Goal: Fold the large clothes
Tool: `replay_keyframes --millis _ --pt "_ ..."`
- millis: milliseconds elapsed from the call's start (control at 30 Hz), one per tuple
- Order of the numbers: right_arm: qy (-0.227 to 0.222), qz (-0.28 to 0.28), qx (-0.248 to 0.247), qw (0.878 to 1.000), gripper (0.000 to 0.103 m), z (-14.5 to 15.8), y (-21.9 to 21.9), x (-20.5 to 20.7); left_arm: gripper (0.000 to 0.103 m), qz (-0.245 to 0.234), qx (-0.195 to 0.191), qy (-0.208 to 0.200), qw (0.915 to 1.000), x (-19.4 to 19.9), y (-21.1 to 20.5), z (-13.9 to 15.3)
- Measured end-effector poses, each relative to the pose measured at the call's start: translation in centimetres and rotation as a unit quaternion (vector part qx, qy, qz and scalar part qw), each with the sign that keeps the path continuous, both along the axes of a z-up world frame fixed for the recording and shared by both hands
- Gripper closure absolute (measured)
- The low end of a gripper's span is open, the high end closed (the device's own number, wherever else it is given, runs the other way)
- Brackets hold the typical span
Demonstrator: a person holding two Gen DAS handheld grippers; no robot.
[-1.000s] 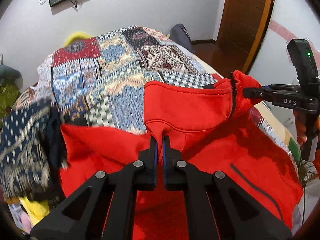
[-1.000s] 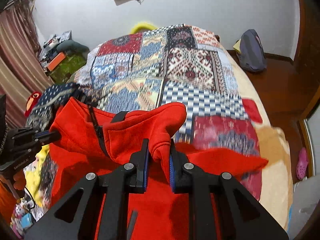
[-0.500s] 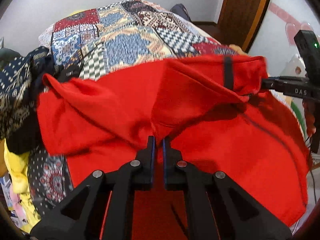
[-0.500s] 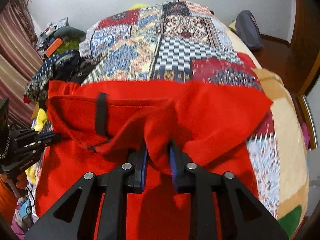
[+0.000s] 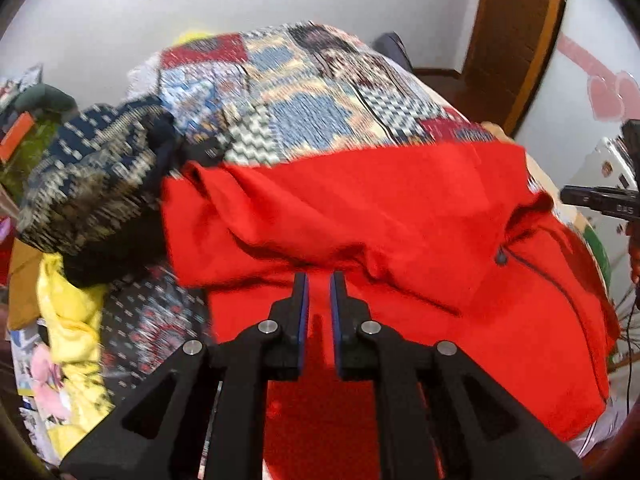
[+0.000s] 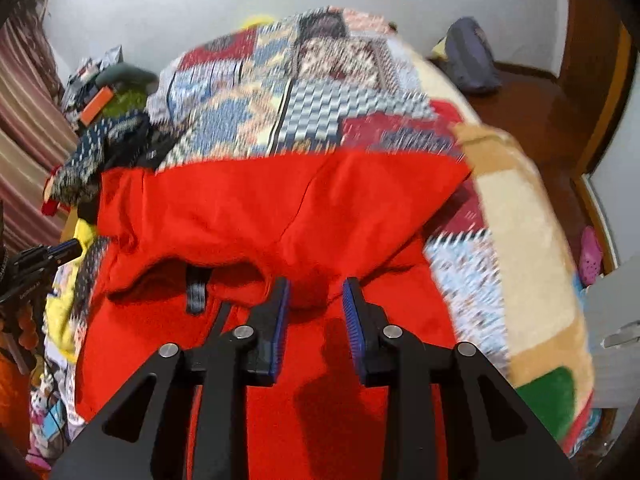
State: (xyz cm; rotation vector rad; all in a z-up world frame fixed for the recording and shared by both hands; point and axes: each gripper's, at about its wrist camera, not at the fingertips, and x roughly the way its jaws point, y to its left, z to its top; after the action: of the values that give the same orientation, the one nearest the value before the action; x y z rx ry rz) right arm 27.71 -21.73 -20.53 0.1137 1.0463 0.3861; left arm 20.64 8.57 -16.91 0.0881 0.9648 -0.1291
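Note:
A large red jacket [image 5: 400, 216] lies on the bed, its top part folded down over its body. My left gripper [image 5: 318, 280] hovers at the fold's near edge. Its jaws are opening, with a narrow gap and the fold's edge right at the tips. In the right wrist view the red jacket [image 6: 280, 208] shows a dark hanging loop [image 6: 196, 288] under the fold. My right gripper [image 6: 316, 292] has its jaws opening; a lump of red cloth sits loosely between them. Each gripper shows in the other's view: the right gripper [image 5: 592, 200] and the left gripper [image 6: 60, 250].
A patchwork quilt [image 5: 304, 112] covers the bed beyond the jacket. A dark blue patterned garment [image 5: 92, 184] and a yellow cloth [image 5: 72, 312] lie at the left. A backpack [image 6: 472, 60] rests on the wooden floor, near a door [image 5: 516, 32]. A pink shoe [image 6: 590, 256] is at the right.
Both grippers pulled the jacket's hood and collar toward me and laid them over the body. The right jaws have widened; the left gap has grown slightly.

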Motion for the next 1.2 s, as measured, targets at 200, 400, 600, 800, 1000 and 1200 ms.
replay_keyframes --millis 200,400,600,800,1000,1200 --pt "-0.042 -0.014 0.008 0.999 0.066 2.8 0.5 2.5 0.077 0.008 0.004 -0.032 0.9994 2.9 -0.1 2.5" --pt "-0.029 0.007 0.021 0.999 0.06 1.9 4.0 6.0 0.062 -0.005 -0.018 -0.023 0.9996 6.5 -2.2 2.0" --pt "0.05 0.035 0.028 0.998 0.06 -3.0 7.5 7.9 0.056 -0.006 -0.035 0.038 0.9987 9.1 -4.3 -2.6" --pt "0.122 0.049 0.004 0.991 0.058 -7.2 7.5 6.3 0.055 -0.002 -0.019 0.093 0.9955 8.3 -4.0 -7.1" --pt "0.118 0.028 0.007 0.993 0.033 -6.8 4.9 3.8 0.039 0.011 -0.027 0.076 0.9967 5.1 -1.7 -7.0" --pt "0.107 0.025 -0.004 0.994 0.026 -6.4 3.5 1.0 0.028 0.055 -0.048 0.063 0.9954 1.6 0.8 -7.0"
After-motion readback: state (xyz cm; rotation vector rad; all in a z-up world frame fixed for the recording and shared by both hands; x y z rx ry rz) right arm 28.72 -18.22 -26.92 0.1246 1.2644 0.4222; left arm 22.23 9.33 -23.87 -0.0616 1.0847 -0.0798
